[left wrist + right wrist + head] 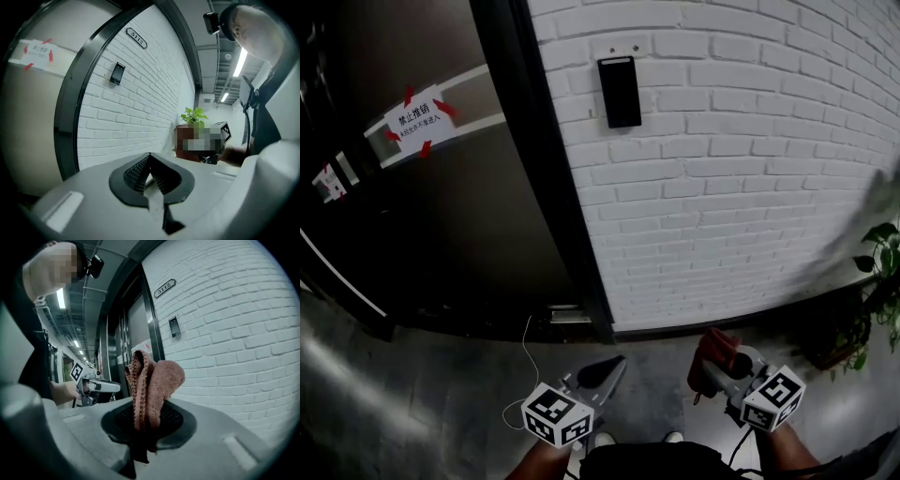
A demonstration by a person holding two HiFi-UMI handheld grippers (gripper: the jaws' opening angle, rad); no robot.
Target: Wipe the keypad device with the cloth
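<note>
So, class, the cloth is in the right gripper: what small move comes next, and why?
Probably lift the right gripper toward the keypad. The cloth is clamped in it, and the keypad sits on the brick wall well above both grippers. The left gripper is shut, empty.

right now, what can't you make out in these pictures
Keypad: its keys, too small and dark in every view.
Door sign: print too small in the head view.
Plant: cut off by the head view's right edge.
Cloth: lower end hidden between the right gripper's jaws, right gripper view.
</note>
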